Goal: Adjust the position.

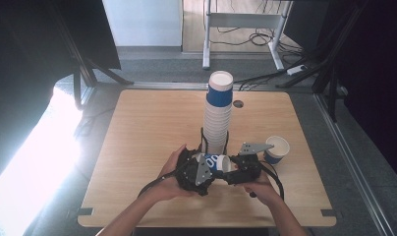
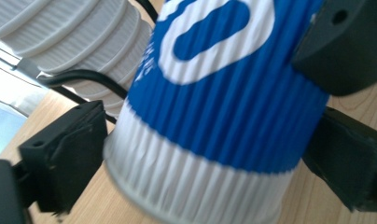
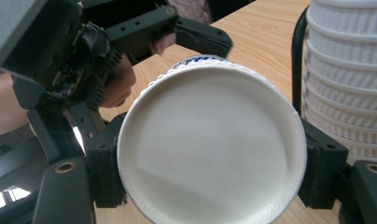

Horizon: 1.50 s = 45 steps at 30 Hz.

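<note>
In the high view, one cup point(image 1: 276, 149) is seen set out on the table point(image 1: 147, 147) beside the tall stack point(image 1: 218, 118), so much separating likely remains. In the left gripper view, a blue-and-white cup point(image 2: 214, 116) is clamped sideways between the left gripper point(image 2: 210, 154) jaws. In the right gripper view, its base end is gripped by the right gripper point(image 3: 210, 182).

Left gripper point(image 1: 199, 169) and right gripper point(image 1: 243, 169) meet, jaws clamped.

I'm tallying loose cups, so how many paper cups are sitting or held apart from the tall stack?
2. One cup lies sideways between the left gripper and right gripper; another cup stands upright on the table, right of the stack. The stack might hide more.
</note>
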Available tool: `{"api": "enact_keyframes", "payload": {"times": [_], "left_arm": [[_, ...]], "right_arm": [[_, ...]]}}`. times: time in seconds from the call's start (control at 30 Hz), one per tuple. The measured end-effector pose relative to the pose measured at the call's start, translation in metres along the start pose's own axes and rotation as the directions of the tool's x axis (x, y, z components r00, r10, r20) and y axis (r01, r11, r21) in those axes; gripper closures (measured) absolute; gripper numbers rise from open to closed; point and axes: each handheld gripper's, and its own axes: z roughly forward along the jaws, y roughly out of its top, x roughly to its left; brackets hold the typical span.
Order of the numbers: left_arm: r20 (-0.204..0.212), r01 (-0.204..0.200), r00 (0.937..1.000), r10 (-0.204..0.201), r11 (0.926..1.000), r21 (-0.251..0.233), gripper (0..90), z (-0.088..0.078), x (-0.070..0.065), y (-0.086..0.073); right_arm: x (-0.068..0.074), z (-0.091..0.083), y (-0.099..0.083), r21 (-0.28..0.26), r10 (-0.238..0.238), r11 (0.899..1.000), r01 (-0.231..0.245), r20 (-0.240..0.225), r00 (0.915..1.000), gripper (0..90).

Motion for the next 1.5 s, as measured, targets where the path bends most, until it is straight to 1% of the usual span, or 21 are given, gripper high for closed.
{"api": "enact_keyframes", "payload": {"times": [0.07, 0.13, 0.37, 0.43, 0.5, 0.53, 0.6, 0.63, 0.73, 0.83, 0.93, 1.13, 1.17, 1.23, 1.3, 1.37, 1.4, 1.47, 1.5], "left_arm": [[-0.014, -0.015, 0.9998, 0.016, 0.9999, 0.006, 8.4, 0.001, -0.001, 0.0], [-0.006, -0.016, 0.9998, 0.016, 0.9999, 0.004, 9.5, 0.002, -0.001, -0.001], [-0.004, -0.034, 0.9994, 0.034, 0.9994, 0.006, 10.9, 0.003, -0.002, -0.003], [-0.006, -0.034, 0.9994, 0.034, 0.9994, 0.002, 10.5, 0.003, -0.002, -0.005], [-0.006, -0.024, 0.9997, 0.024, 0.9997, -0.005, 9.2, 0.003, -0.002, -0.006], [0.0, -0.019, 0.9998, 0.019, 0.9998, -0.002, 8.3, 0.004, -0.001, -0.005], [0.005, -0.022, 0.9998, 0.022, 0.9998, 0.002, 4.8, 0.004, -0.002, -0.005], [0.013, -0.025, 0.9996, 0.025, 0.9997, 0.0, 6.7, 0.004, -0.003, -0.005], [0.014, -0.027, 0.9995, 0.027, 0.9996, -0.001, 14.5, 0.004, -0.004, -0.005], [0.015, -0.027, 0.9995, 0.027, 0.9996, 0.001, 16.0, 0.003, -0.005, -0.005], [0.018, -0.032, 0.9993, 0.032, 0.9995, 0.004, 17.0, 0.004, -0.005, -0.005], [0.027, -0.047, 0.9986, 0.047, 0.9989, 0.004, 18.5, 0.002, -0.003, -0.005], [0.023, -0.049, 0.9985, 0.049, 0.9988, 0.005, 18.6, 0.002, -0.003, -0.006], [0.025, -0.048, 0.9985, 0.048, 0.9988, 0.005, 18.7, 0.002, -0.002, -0.006], [0.024, -0.046, 0.9987, 0.046, 0.999, 0.003, 18.6, 0.001, -0.002, -0.007], [0.019, -0.064, 0.9978, 0.064, 0.9979, 0.011, 18.6, 0.001, -0.002, -0.008], [0.015, -0.069, 0.9975, 0.069, 0.9975, 0.014, 18.7, 0.002, -0.003, -0.009], [0.008, -0.085, 0.9963, 0.085, 0.996, 0.025, 18.6, 0.002, -0.004, -0.01], [0.003, -0.086, 0.9963, 0.086, 0.9961, 0.021, 18.7, 0.003, -0.005, -0.01]], "right_arm": [[0.001, 0.0, 0.0, 0.003, 0.0, 1.0, 0.0, -0.001, 1.0, 26.8], [0.0, 0.0, 0.0, 0.011, 0.003, 1.0, -0.003, 0.002, 1.0, 26.6], [-0.002, 0.002, 0.0, 0.026, 0.015, 1.0, -0.015, -0.006, 0.9999, 26.1], [-0.003, 0.003, 0.0, 0.036, 0.019, 0.999, -0.019, -0.011, 0.9998, 26.3], [-0.003, 0.004, 0.001, 0.041, 0.018, 0.999, -0.017, -0.011, 0.9998, 26.5], [-0.002, 0.004, 0.001, 0.044, 0.021, 0.999, -0.021, -0.012, 0.9997, 26.6], [-0.002, 0.006, 0.001, 0.055, 0.022, 0.998, -0.021, -0.02, 0.9996, 26.6], [-0.001, 0.007, 0.001, 0.06, 0.017, 0.998, -0.016, -0.018, 0.9997, 26.6], [-0.001, 0.009, 0.001, 0.059, 0.007, 0.998, -0.007, -0.012, 0.9999, 26.5], [-0.002, 0.008, 0.001, 0.057, 0.019, 0.998, -0.019, -0.014, 0.9997, 26.5], [-0.002, 0.008, 0.002, 0.066, 0.012, 0.998, -0.012, -0.011, 0.9999, 26.2], [-0.003, 0.008, 0.002, 0.071, 0.024, 0.997, -0.022, -0.021, 0.9995, 25.3], [-0.002, 0.008, 0.003, 0.077, 0.021, 0.997, -0.019, -0.018, 0.9996, 24.7], [-0.001, 0.008, 0.004, 0.099, 0.006, 0.995, -0.005, -0.004, 1.0, 20.5], [-0.001, 0.006, 0.008, 0.12, -0.011, 0.993, 0.011, -0.002, 0.9999, 19.3], [0.0, 0.003, 0.012, 0.137, -0.03, 0.99, 0.03, 0.002, 0.9995, 18.8], [0.001, 0.001, 0.016, 0.151, -0.041, 0.988, 0.041, 0.0, 0.9991, 18.6], [0.001, -0.003, 0.024, 0.19, -0.067, 0.98, 0.065, 0.003, 0.9977, 18.2], [0.0, -0.006, 0.029, 0.219, -0.08, 0.973, 0.077, 0.004, 0.9968, 18.3]]}}
